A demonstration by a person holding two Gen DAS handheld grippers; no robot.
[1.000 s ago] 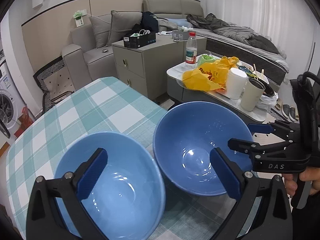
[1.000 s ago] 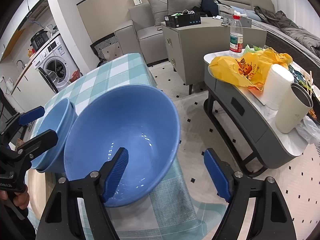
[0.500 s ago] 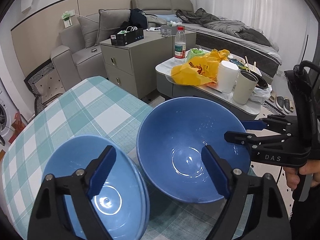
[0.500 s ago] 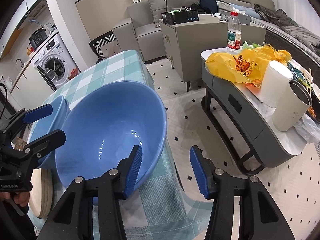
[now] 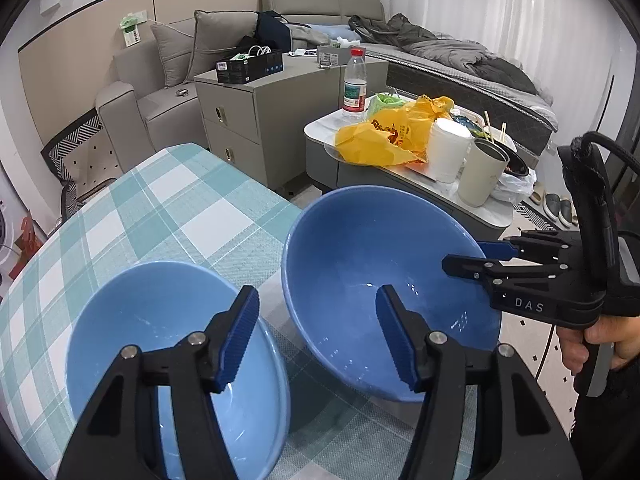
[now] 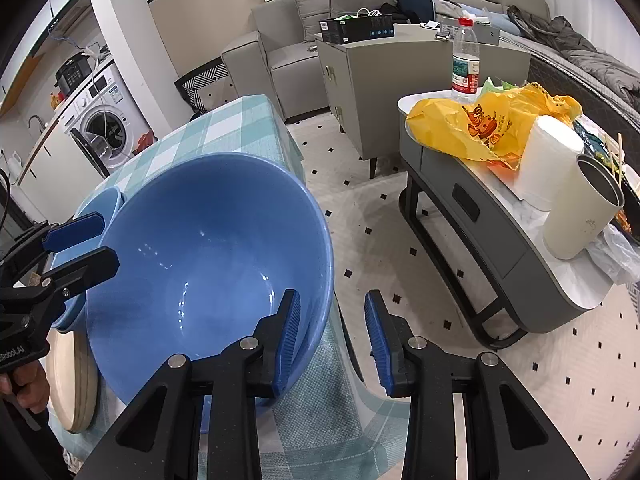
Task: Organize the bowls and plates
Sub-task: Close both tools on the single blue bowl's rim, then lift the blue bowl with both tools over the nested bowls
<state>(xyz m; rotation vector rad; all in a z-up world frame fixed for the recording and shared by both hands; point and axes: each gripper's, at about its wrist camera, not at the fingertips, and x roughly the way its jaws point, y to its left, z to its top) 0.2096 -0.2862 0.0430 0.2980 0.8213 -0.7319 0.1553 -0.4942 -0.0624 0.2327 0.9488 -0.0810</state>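
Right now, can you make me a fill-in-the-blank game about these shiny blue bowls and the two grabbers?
1. Both glossy round bowls are coloured ____.
2. The checked tablecloth is white and ____.
3. The right gripper, closing, straddles the rim of the ____ blue bowl.
4. The crumpled plastic bag is ____.

Answers: blue; teal; darker; yellow

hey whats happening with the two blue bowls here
A person holds a handheld gripper in each hand over a checked tablecloth. The right gripper straddles the near rim of the darker blue bowl, jaws closing but not yet pressing it. The left gripper sits over the gap between that bowl and the lighter blue bowl, jaws closing too, one finger inside each bowl. Neither bowl looks gripped yet.
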